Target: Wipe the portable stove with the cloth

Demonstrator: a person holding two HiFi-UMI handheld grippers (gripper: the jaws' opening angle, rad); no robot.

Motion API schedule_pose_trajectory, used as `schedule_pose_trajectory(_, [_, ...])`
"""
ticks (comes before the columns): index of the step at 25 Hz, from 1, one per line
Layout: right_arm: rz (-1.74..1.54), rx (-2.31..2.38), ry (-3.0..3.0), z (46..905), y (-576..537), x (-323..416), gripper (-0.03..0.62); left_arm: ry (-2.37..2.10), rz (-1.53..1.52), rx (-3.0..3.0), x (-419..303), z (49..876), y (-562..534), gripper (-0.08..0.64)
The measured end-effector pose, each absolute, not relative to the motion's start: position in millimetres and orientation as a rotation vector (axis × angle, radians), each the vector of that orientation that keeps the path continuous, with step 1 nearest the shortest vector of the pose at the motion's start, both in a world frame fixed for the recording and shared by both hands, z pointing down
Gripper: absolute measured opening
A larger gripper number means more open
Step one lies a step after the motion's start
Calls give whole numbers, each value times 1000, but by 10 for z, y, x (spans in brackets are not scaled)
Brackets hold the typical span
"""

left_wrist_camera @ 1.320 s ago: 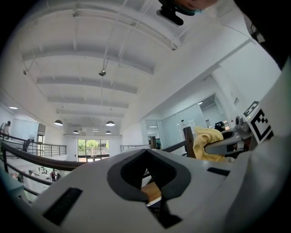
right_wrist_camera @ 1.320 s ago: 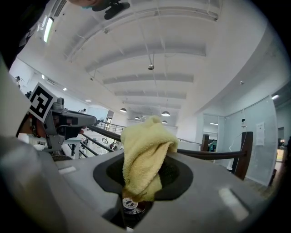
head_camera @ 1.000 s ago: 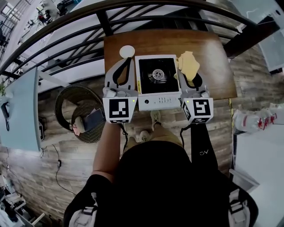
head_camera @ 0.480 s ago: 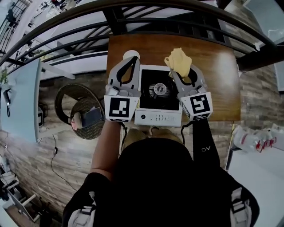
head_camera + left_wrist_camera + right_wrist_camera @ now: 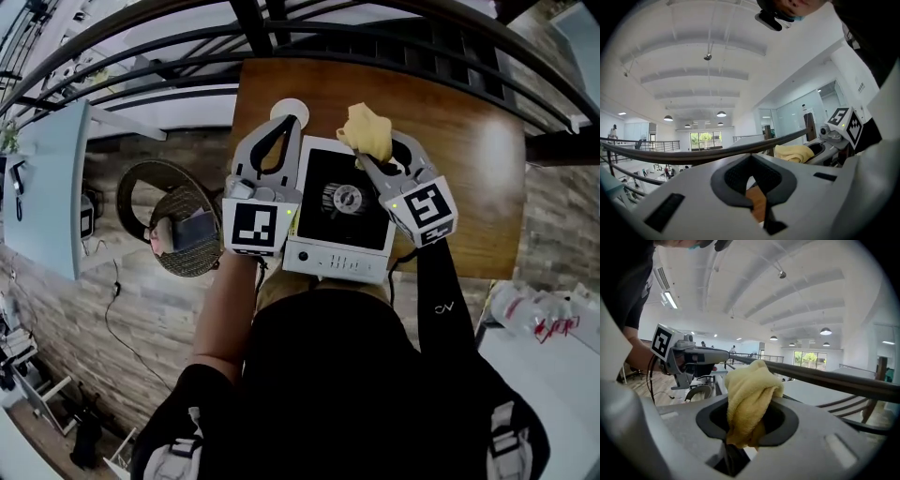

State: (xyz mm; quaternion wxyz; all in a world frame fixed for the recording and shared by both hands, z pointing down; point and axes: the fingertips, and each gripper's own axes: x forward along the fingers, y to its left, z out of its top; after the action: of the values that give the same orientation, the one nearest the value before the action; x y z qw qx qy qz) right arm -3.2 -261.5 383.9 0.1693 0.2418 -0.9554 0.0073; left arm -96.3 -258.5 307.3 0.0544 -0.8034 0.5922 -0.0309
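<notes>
With the left tool [image 5: 286, 124] pressed together and empty at its 9 o'clock, the portable stove [image 5: 339, 202] could slide once the right tool [image 5: 737, 446] drags the yellow cloth [image 5: 749, 394] it pinches.

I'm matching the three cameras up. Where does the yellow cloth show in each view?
Head view: yellow cloth upper centre, at the far right corner of the stove.
Left gripper view: cloth right of centre, just below the railing.
Right gripper view: cloth dead centre, clamped between the jaws.
Shared landmark: the dark railing, in all three.
</notes>
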Motion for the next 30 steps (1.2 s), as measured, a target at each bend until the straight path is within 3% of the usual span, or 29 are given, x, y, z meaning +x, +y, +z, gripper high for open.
schedule_pose_trajectory(6, [-73,394,-2517,4330,-3026,-276,123,1847,-109,-2481,-1089,3352,-2710,8])
schedule_pose_trajectory(21, [-832,-555,-1669,5938,-3262,-645,122,1876,-305,-2520,-1124,3865,-2664,8])
schedule_pose_trajectory(30, [-826,-686,-1581,6081,-3113,-318,120,1870,-266,-2532,-1114,3831,-2645,8])
